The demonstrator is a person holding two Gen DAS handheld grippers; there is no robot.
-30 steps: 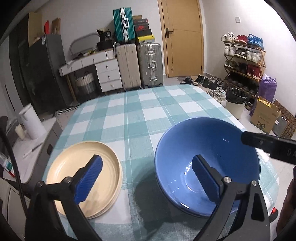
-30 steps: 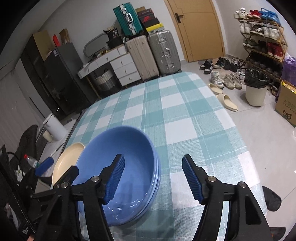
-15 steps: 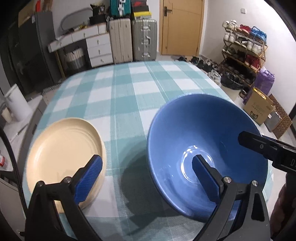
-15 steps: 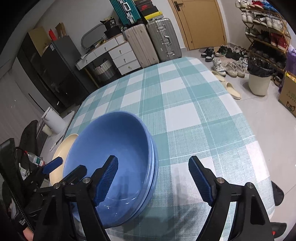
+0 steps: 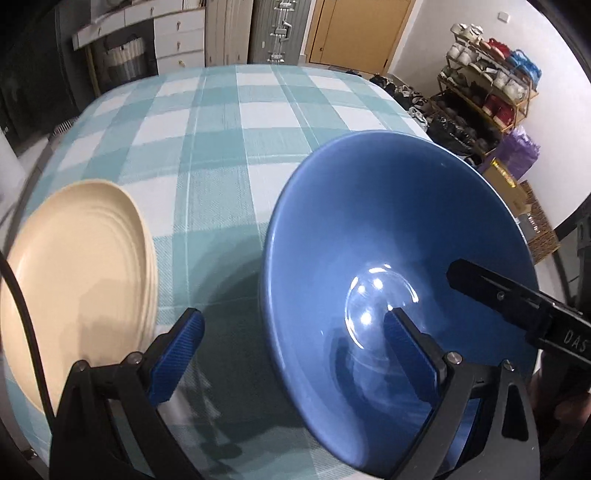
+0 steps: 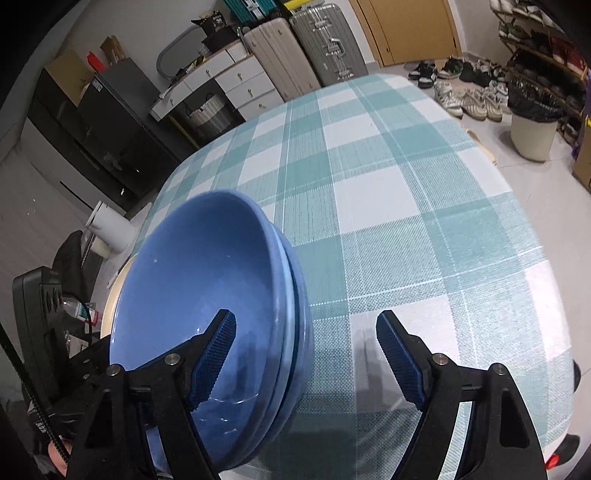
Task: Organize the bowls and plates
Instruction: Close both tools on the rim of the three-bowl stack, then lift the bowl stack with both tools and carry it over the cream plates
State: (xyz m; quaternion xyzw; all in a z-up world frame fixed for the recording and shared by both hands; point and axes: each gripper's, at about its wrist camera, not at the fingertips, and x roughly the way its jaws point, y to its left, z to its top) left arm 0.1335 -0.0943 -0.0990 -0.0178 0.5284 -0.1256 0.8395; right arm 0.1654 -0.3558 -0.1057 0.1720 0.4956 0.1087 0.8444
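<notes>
Left wrist view cuts the stacked cream round plates (image 5: 74,273) off at the table's (image 5: 221,122) left edge, while both spread, empty claws (left gripper (image 5: 291,354), right gripper (image 6: 306,354)) straddle rims of the nested glossy blue bowls (image 6: 199,280) near the front edge.

This is a lived-in home, seemingly a dining corner by the entrance. A table (image 6: 406,206) under a teal-and-white checked cloth fills the middle. Past it stand hard-shell suitcases (image 6: 306,48), a white chest of drawers (image 6: 240,81) and a wooden door (image 5: 354,33). A loaded shoe rack (image 5: 491,92), loose shoes (image 6: 465,99) on the floor and a lined bin (image 6: 532,125) suggest a hallway.
</notes>
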